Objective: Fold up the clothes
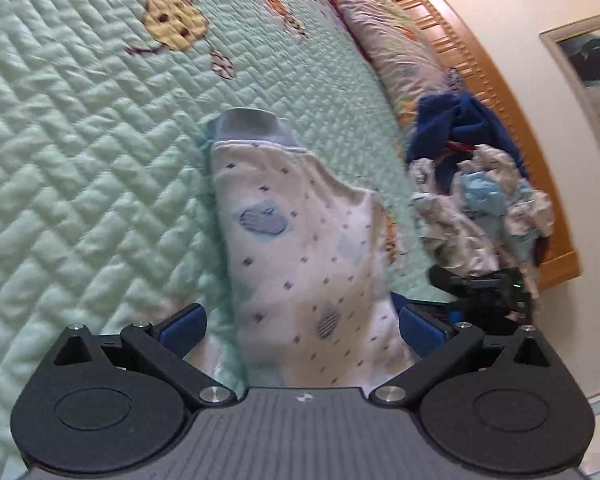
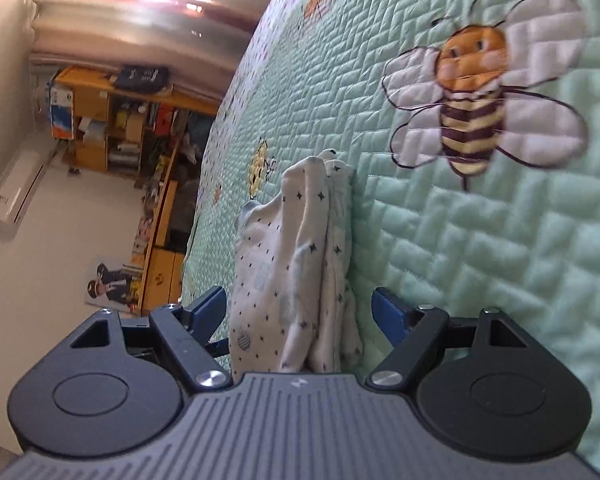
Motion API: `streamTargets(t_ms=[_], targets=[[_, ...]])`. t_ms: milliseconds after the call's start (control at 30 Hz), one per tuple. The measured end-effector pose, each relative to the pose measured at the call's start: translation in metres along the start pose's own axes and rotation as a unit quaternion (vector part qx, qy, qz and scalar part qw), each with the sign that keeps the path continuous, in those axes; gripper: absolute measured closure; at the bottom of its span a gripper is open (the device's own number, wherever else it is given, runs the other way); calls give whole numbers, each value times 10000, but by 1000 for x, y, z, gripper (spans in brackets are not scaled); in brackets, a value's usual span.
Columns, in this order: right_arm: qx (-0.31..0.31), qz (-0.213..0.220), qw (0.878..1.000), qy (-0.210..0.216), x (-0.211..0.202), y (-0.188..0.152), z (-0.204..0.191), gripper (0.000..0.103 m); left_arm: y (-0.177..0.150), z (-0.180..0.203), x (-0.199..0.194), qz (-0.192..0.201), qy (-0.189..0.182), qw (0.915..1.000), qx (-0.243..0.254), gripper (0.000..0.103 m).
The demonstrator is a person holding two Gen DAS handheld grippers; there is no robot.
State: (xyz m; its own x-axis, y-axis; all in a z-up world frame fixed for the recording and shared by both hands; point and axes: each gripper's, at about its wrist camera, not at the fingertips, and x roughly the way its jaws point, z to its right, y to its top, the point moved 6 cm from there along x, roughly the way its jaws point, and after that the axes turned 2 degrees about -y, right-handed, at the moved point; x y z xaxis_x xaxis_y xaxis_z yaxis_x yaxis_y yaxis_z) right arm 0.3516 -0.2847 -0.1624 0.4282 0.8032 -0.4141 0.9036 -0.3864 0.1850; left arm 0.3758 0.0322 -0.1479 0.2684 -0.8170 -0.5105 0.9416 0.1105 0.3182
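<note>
Your left gripper (image 1: 302, 322) fills the foreground, its blue fingers (image 1: 184, 326) spread wide on either side of a white patterned garment (image 1: 300, 248) and pressing nothing. The garment lies on the bed's green quilt (image 1: 80, 160), its grey-blue band (image 1: 252, 126) at the far end, away from you. Beyond it, near the wooden headboard (image 1: 460, 60), a heap of clothes (image 1: 480, 184) sits with a dark blue piece on top, beside a pillow (image 1: 384, 24). Your right gripper (image 2: 298, 314) likewise stands wide, its fingers (image 2: 208, 310) clear of the garment's (image 2: 296, 264) bunched folds between them. A stitched bee (image 2: 476, 92) marks the quilt (image 2: 500, 260) to one side of that view; past the bed's edge stand wooden shelves (image 2: 116, 120).
</note>
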Motion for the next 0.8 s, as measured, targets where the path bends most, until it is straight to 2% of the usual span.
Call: streamTargets(t_ms=[100, 333, 400, 433, 467, 500, 567, 667, 733, 767, 800], targets=[[-23, -154, 9999, 68, 11, 6, -5, 22, 5, 2, 16, -113, -312, 9994, 9, 1], [-187, -412, 9990, -54, 36, 8, -23, 21, 13, 13, 41, -289, -415, 9987, 102, 1], [-214, -366, 9991, -79, 37, 6, -25, 28, 13, 14, 41, -241, -437, 9987, 88, 1], [-213, -355, 9991, -115, 38, 5, -24, 42, 13, 14, 42, -218, -439, 9988, 91, 2], [-163, -355, 9991, -185, 38, 3, -20, 61, 12, 15, 42, -201, -395, 9989, 156, 2], [-111, -326, 9992, -207, 38, 1, -17, 68, 11, 17, 43, -180, -344, 9989, 245, 4], [-77, -230, 9995, -189, 37, -3, -12, 71, 9, 19, 43, -171, -218, 9989, 371, 9], [-140, -71, 9997, -176, 34, -8, -15, 72, 10, 17, 38, -116, -153, 9994, 286, 27], [-173, 14, 9997, -174, 34, -9, -16, 73, 12, 10, 34, -76, -81, 9999, 124, 47], [-173, 52, 9997, -170, 34, -9, -17, 74, 12, 6, 32, -71, -31, 9999, 65, 52], [-191, 82, 9996, -186, 35, -8, -18, 74, 12, 3, 33, -80, 22, 10000, 33, 61]])
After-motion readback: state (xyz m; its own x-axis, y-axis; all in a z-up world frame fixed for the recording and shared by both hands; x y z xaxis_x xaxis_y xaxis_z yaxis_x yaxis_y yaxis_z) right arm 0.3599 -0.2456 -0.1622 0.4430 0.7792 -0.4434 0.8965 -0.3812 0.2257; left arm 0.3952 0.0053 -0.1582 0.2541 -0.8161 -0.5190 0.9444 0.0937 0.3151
